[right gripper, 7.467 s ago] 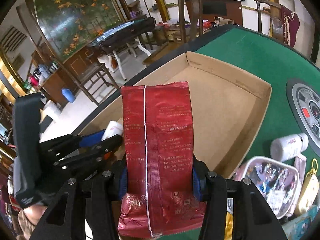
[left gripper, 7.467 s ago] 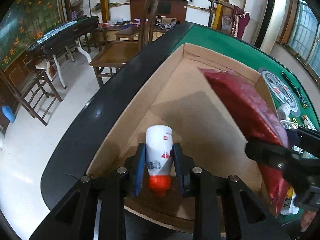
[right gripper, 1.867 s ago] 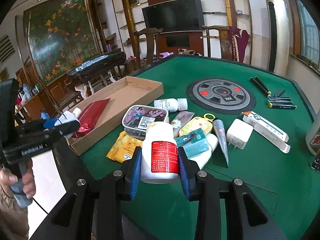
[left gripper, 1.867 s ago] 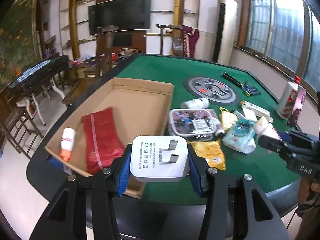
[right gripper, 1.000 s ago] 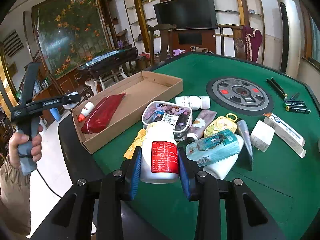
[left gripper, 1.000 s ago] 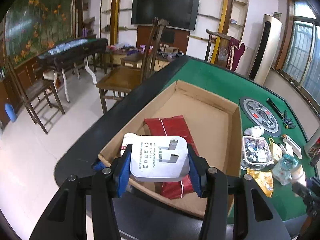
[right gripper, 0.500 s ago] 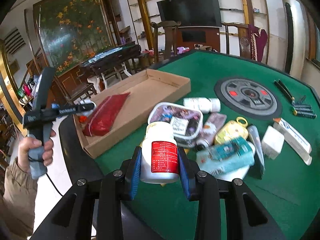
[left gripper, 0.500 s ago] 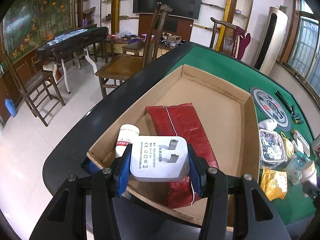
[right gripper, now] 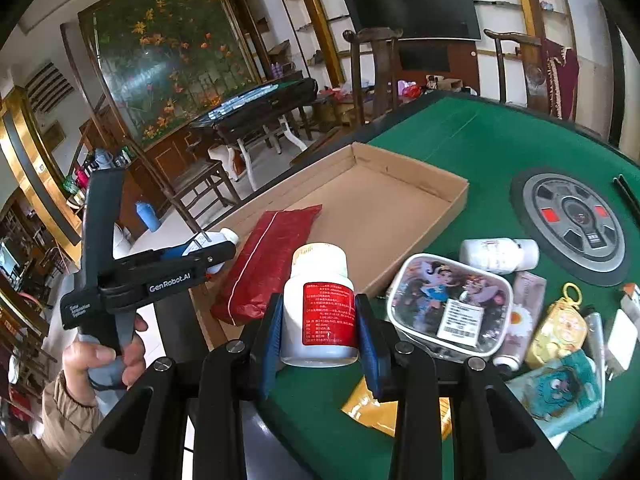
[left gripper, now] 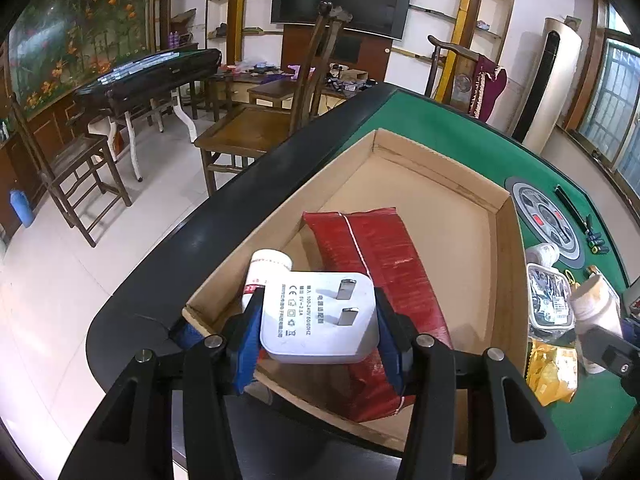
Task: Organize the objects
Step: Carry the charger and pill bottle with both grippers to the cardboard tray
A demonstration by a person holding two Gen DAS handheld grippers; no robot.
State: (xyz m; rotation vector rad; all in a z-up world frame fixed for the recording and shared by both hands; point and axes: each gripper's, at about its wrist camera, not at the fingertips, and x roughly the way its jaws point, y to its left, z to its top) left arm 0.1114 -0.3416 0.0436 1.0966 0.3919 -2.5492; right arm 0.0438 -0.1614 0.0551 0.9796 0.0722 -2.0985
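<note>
One box (right gripper: 404,208) lies at the table's left. In it: one red bag (right gripper: 264,264) and one white tube (left gripper: 266,270), near end. Two grippers, each holding one thing: one charger (left gripper: 320,320), one bottle (right gripper: 320,312). On the green felt, right: one more bottle (right gripper: 498,255), one lidded tub (right gripper: 450,304), one yellow packet (left gripper: 554,372).

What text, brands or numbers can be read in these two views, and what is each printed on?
"GenRobot.AI": side of the left gripper, right wrist view.
"100-240V 50/60Hz": face of the white charger held in the left gripper; its other lines are too small to read.
Red label on the white bottle in the right gripper: too small to read.
White sticker on the cartoon tin: blurred.
Small print on the left gripper's handle: unreadable.
</note>
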